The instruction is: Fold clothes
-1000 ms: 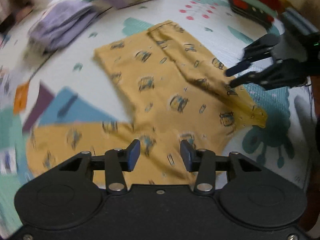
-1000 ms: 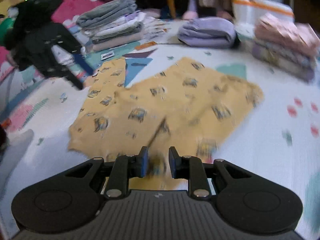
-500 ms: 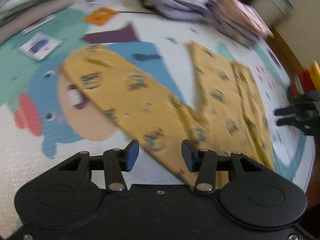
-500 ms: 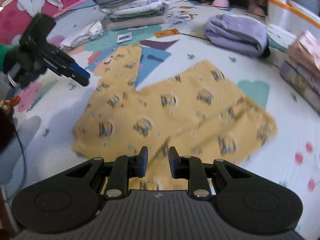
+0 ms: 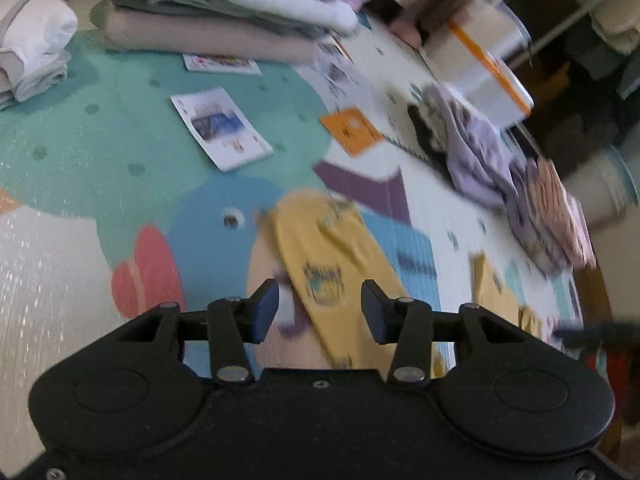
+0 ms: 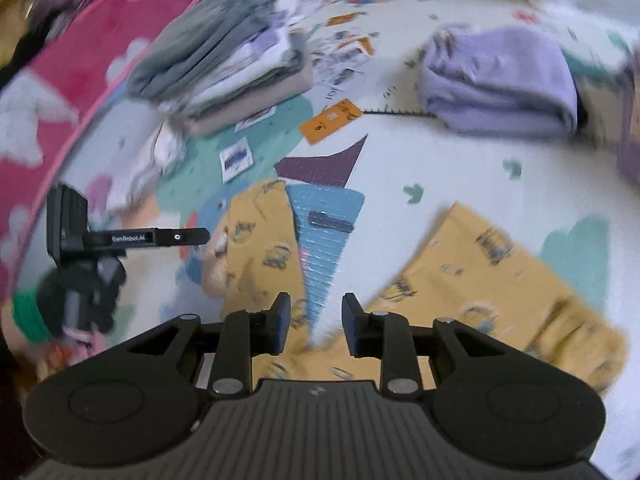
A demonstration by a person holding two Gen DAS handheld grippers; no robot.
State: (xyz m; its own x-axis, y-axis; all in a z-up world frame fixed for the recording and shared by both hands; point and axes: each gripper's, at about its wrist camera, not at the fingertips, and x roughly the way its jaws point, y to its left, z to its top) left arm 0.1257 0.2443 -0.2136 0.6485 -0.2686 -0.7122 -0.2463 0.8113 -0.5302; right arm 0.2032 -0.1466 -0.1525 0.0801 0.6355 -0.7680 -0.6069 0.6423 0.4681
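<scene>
Left wrist view: left gripper point(image 5: 320, 308) angled down at the play mat point(image 5: 120, 168), jaws spread and lately narrowed, nothing pinched, only the yellow trousers point(image 5: 332, 264) lying on the mat beneath the gap. Seen here as one long leg, running from just under the pads up and away to a rounded cuff end, long axis leaning slightly left of the pointing line. Second yellow patch farther right, blurred. Soft thin knit, mustard colour, small dark printed motifs, lying flat and limp. Beyond it: scattered cards point(image 5: 220, 128), a tall folded stack point(image 5: 224, 12), a lilac bundle point(image 5: 476, 152).

Right wrist view: right gripper point(image 6: 313, 322) over the crotch of the yellow trousers point(image 6: 480, 276), jaws parted and lately widened, gripping nothing; bare blue mat showing through the gap. Two legs splayed in a V: one running up-left to a cuff near the purple shape, the other out to the right, broader and creased at its far edge. Left gripper point(image 6: 200, 236) hovering just beside the left leg's cuff end, fingers seen edge-on, so gap unreadable from this side. Judged: left hand nearer that leg, so well placed to carry it across onto the right one. Mat surface finely ribbed and glossy; fabric matte.
</scene>
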